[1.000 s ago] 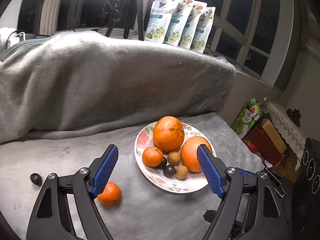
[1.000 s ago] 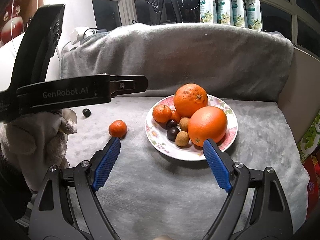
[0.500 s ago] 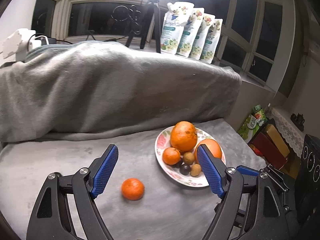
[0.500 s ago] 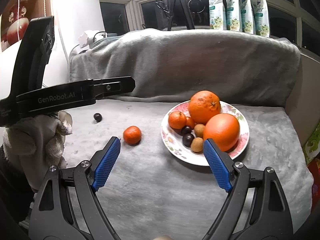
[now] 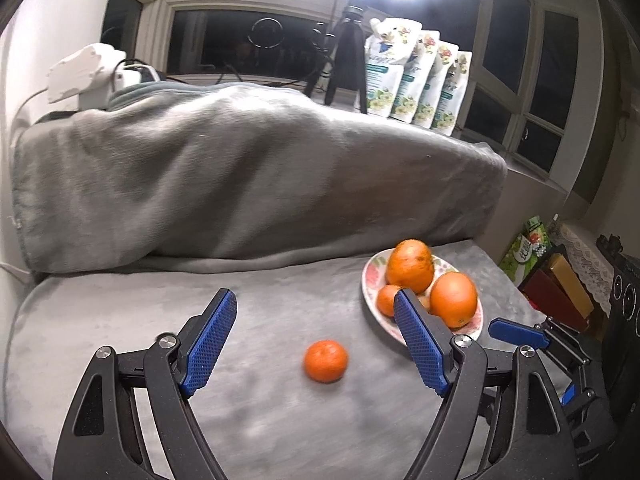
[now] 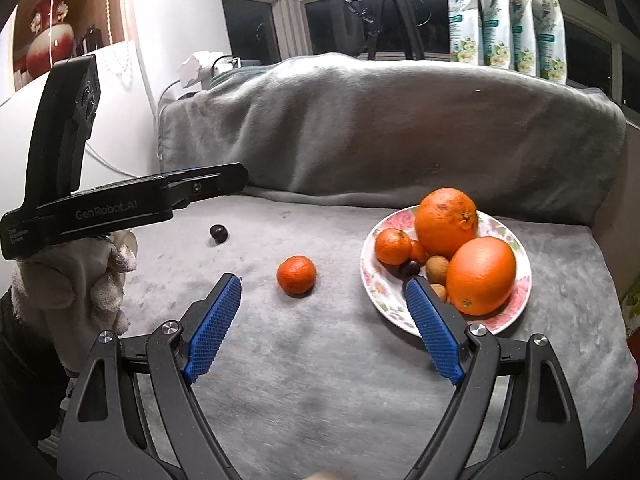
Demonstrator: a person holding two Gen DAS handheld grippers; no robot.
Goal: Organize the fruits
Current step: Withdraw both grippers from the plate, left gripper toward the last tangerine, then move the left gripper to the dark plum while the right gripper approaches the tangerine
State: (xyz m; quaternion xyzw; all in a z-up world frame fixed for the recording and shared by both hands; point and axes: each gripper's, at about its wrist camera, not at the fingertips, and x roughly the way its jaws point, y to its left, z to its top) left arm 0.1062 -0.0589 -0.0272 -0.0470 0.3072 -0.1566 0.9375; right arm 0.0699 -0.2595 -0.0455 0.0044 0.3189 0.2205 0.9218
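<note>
So, both grippers spread wide, holding nothing: left gripper [image 5: 316,344], right gripper [image 6: 324,320]. One tangerine [image 6: 296,274] loose, one dark fruit [image 6: 219,233] at 10 o'clock of it, two oranges [image 6: 446,222] on one plate [image 6: 516,240].

Beyond the fingers, a grey blanket [image 5: 248,176] drapes a raised back. Behind it stand a tripod [image 5: 346,46] and four pouches [image 5: 416,80]. Boxes [image 5: 556,284] sit far right.

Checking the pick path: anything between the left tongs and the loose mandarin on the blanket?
Nothing. In the left wrist view, only bare grey blanket lies between the open left tongs and the loose mandarin, which sits apart from both fingers.
</note>
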